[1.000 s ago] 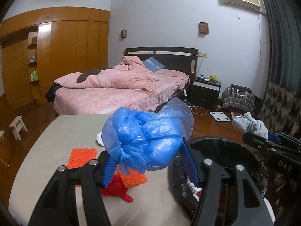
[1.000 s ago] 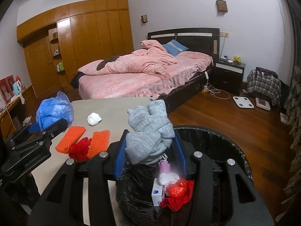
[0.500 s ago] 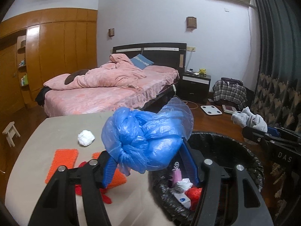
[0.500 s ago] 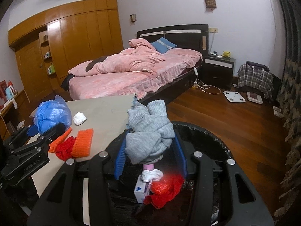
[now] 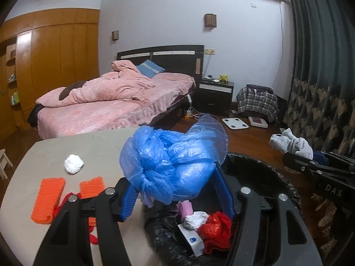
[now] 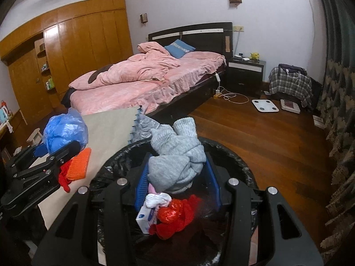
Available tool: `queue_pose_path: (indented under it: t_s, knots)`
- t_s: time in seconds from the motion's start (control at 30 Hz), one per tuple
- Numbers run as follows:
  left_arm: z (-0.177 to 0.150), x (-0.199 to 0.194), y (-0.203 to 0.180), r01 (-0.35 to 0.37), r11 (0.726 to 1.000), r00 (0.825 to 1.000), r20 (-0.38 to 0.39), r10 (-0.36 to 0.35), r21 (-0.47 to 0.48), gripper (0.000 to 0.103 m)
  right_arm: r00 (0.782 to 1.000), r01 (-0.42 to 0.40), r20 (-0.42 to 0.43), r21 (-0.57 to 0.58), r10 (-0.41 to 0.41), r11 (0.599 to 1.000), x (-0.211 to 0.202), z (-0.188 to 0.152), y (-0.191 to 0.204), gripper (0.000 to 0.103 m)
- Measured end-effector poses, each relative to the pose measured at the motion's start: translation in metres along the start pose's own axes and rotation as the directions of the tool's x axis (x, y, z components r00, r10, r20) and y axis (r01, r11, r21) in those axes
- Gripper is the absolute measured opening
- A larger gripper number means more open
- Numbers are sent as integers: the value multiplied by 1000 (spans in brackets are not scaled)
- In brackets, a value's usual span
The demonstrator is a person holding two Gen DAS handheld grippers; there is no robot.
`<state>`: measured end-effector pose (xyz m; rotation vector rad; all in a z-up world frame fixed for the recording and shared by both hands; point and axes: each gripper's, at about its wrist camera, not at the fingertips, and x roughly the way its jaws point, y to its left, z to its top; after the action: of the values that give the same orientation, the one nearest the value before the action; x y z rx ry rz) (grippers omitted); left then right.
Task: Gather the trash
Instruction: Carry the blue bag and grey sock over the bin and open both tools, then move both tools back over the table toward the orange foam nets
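Since a second ago both grippers have carried their loads across from the table toward the bin: in the left wrist view the black-lined trash bin (image 5: 261, 173), then at 4 o'clock and mostly hidden behind the fingers, now fills the lower middle and right, and its contents show. In the right wrist view the bin (image 6: 233, 153) has slid fully beneath the load.

The left gripper (image 5: 175, 190) is pinching a crumpled blue plastic bag (image 5: 170, 161); both blue pads press into its sides, and the bag bulges up and forward, toward 12 o'clock from the fingertips. It hangs over the bin's near left rim, at the table edge. The right gripper (image 6: 177, 177) is clamped on a bundle of grey cloth (image 6: 177, 155), which rises toward 12 o'clock from its fingers and sits directly above the bin opening.

Inside the bin, at 6 o'clock below the cloth, lie a red crumpled wrapper (image 6: 175, 217), a white box (image 6: 144, 218), a white tissue wad (image 6: 158, 199) and a pink item (image 5: 185, 208).

On the beige table (image 5: 99, 146), at 9 o'clock from the blue bag, rest a white paper ball (image 5: 73, 163) and two orange knitted pieces (image 5: 47, 199) with red cloth (image 5: 93, 237) beside them.
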<state>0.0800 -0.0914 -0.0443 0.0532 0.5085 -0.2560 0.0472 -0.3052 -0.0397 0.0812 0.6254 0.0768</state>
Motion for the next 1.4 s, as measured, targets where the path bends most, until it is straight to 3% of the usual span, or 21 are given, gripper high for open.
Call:
queue_pose_path:
  t_s: [0.37,0.43,0.77,0.97,1.13,1.4]
  knots:
    - [-5,16,-15,52,998,998,-31,-52,18,62,999,28,-15,11,-28,1000,6,-5,-14,45]
    - [-5,18,-15,70,997,997,-37,-69,18,65,999,31,-20,12,-31,999,9,-4,-16,49]
    - [-2,16,-1,106,994,994,-35,-107,-27,85,994,102,23,25,-102,994,4,1,-19,92]
    - [2,7,22,61,997,998,-10,-62,-45,89,994,107,35,45,-108,993,2,3,-18,96]
    - [4,-5,56,-21,998,1000,12,21,-58,93,995,87,51,24,-88,996,1,5,-4,97]
    - [-5,-24,114,-158,981,987,16,161,-115,94,999,15,47,-5,-15,1000,16,13,36,97]
